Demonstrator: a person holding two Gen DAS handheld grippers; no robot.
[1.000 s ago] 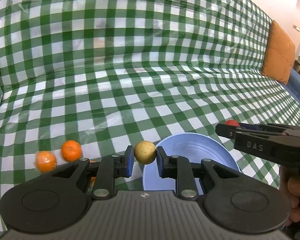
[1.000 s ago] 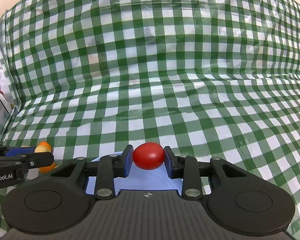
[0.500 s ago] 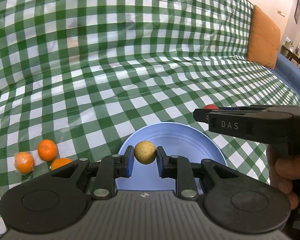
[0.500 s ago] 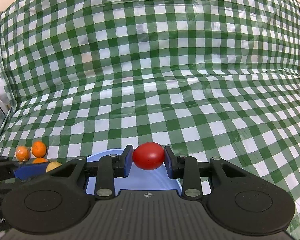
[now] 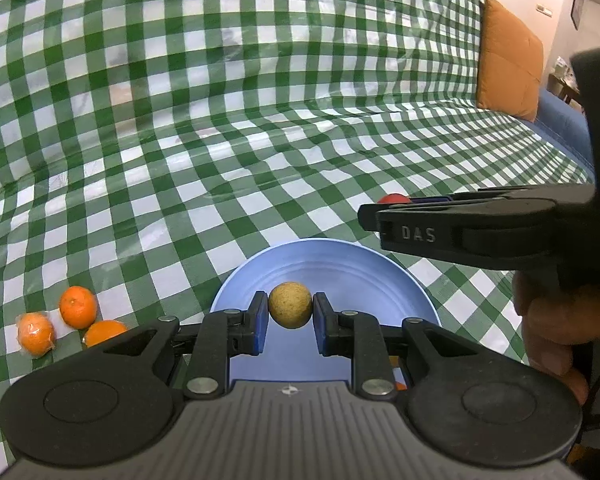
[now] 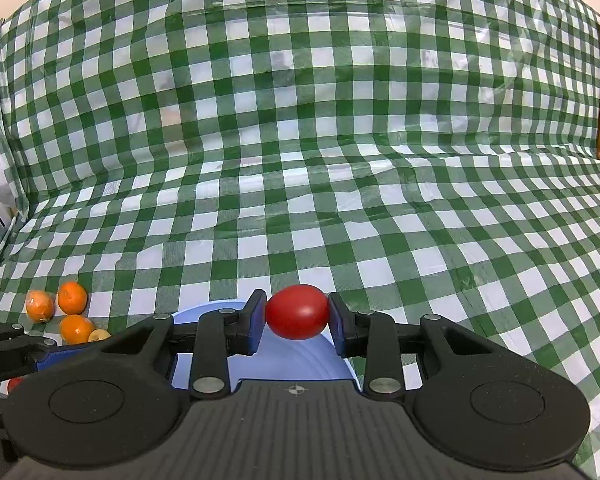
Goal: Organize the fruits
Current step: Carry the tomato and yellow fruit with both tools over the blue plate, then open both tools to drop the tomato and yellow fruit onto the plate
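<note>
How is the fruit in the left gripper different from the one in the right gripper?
The tan fruit is dull, rough-skinned and round; the red fruit is glossy, smooth and slightly oval. The red fruit fills a wider jaw gap than the tan fruit. Both are clamped between blue pads above the blue bowl.

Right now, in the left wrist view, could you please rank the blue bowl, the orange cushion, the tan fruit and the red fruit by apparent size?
1. blue bowl
2. orange cushion, farther away, so true size unsure
3. tan fruit
4. red fruit, mostly hidden

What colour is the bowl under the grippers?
Light blue; the bowl shows best in the left wrist view.
</note>
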